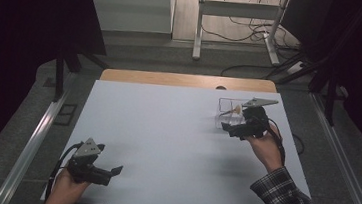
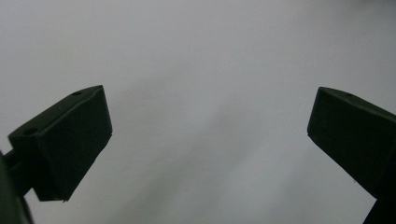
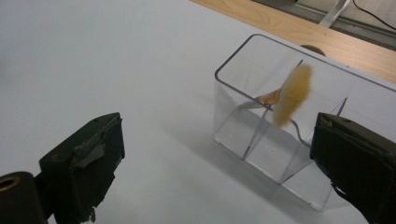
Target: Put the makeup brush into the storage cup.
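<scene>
Right gripper (image 3: 215, 154) gaping empty just short of the clear divided box (image 3: 299, 121); left gripper (image 2: 205, 140) likewise spread, holding nothing.

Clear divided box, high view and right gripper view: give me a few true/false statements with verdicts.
1. The clear divided box stands on the white table. True.
2. The right gripper has its fingers clamped on the box. False: they stand wide apart, nothing between them.
3. A yellowish fuzzy-headed tool leans inside the box. True.
4. The left gripper holds a cup. False: its fingers are open over bare table.
5. The box lies at the table's near left corner. False: far right.
</scene>
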`<action>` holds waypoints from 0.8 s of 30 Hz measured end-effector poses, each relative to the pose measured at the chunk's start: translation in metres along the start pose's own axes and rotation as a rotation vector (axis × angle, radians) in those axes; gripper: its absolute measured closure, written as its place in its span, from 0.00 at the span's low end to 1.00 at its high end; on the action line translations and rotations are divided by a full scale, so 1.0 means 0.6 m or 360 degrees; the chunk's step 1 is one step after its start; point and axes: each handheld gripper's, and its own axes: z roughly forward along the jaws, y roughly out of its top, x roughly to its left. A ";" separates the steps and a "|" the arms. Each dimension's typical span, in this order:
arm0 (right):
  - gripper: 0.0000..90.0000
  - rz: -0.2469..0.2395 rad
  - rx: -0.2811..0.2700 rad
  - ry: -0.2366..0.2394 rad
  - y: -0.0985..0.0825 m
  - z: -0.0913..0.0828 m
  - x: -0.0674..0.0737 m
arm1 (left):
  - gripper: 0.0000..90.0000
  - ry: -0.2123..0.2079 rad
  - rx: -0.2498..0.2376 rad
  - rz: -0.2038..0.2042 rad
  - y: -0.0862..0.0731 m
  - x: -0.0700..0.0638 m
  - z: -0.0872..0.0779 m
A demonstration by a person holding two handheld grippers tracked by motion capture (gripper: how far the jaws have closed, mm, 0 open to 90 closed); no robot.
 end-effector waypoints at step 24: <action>0.02 -0.0051 -0.0010 0.0032 -0.044 -0.008 0.022 | 0.00 0.0011 0.0019 0.0002 0.002 -0.002 -0.001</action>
